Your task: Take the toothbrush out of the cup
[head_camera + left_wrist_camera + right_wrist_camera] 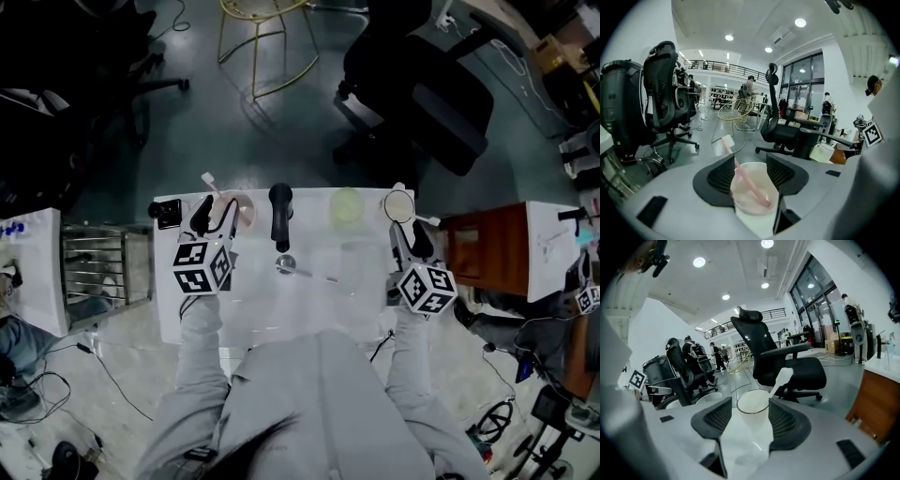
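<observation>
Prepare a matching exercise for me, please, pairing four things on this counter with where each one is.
Things:
1. pink cup
2. clear cup
3. black faucet
4. green cup

Places:
A. between the black faucet and the clear cup
B. between the right gripper's open jaws
C. at the middle of the counter's far edge
D. between the left gripper's open jaws

Pairs: 1-D, 2-B, 3-C, 4-A.
</observation>
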The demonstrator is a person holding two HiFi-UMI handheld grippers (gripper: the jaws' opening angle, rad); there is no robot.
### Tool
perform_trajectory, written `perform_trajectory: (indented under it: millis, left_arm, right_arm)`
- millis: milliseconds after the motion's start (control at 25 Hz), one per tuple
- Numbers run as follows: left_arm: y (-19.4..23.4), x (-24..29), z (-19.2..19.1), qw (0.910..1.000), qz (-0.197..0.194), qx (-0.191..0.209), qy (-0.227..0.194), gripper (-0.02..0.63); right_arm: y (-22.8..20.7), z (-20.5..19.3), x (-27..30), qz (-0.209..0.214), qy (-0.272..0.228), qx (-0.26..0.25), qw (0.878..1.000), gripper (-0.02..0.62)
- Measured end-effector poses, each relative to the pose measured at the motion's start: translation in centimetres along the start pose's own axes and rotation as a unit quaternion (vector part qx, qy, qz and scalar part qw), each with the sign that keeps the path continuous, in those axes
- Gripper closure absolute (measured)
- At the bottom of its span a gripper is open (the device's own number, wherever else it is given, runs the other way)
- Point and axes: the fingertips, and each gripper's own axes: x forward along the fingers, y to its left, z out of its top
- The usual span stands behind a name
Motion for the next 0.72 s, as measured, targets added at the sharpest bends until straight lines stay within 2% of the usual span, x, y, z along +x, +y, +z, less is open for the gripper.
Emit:
perform_trajectory:
  millis: [200,400,720]
  left_arm:
    - [0.7,0.6,0.1,0.9999,0.015,-0.008,-0.001,0.39]
    - [1.5,1.3,-0.1,0.9993,0.036,-0.005,0.01,0.39]
    - [2.0,2.5,-0.4,0.9986,0.046,0.009,0.025,0.39]
  right_arm:
    - [-1.3,0.4,0.6,-0.029,-0.012,0.001,0.999,0.362]
    - [-1.6,1.0,1.1,-0.038,-0.022,0.003,0.999,0.367]
    - [-1.6,1.7,1.5,-0.043,-0.025,-0.005,0.999,0.38]
